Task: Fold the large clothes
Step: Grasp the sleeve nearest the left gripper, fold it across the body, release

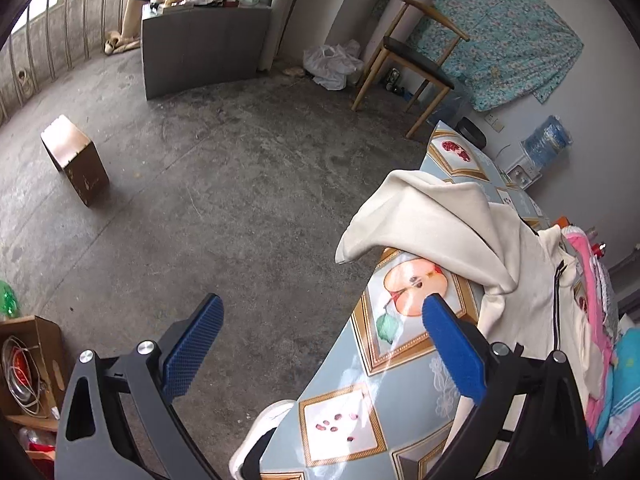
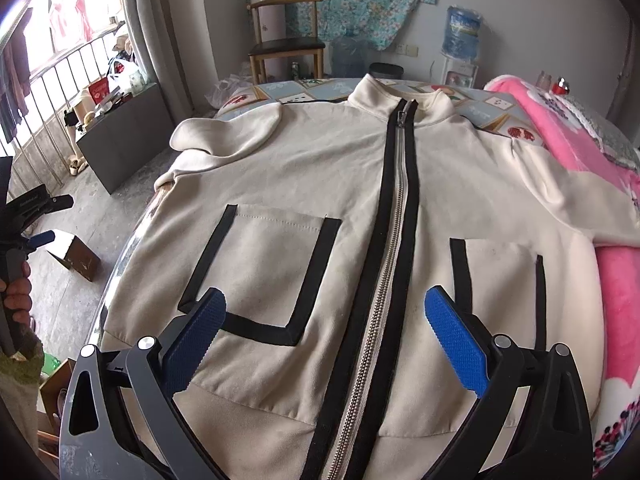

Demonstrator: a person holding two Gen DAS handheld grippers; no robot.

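Observation:
A cream zip-up jacket [image 2: 320,184] with black trim and a zipper [image 2: 394,216] lies front-up, spread flat on the table. Its left sleeve [image 2: 224,136] is folded back near the table's left edge. My right gripper [image 2: 324,312] is open and empty, hovering over the jacket's lower front, astride the zipper. My left gripper [image 1: 320,316] is open and empty at the table's left edge, beside the jacket's folded sleeve [image 1: 424,220]. It also shows in the right wrist view [image 2: 44,220], held off to the left of the table.
The table [image 1: 348,396] has a blue fruit-print cloth. A pink blanket [image 2: 560,140] lies at the jacket's right. A wooden chair [image 2: 286,44], water bottles [image 2: 462,36], a grey cabinet [image 1: 204,44] and cardboard boxes [image 1: 76,160] stand on the concrete floor.

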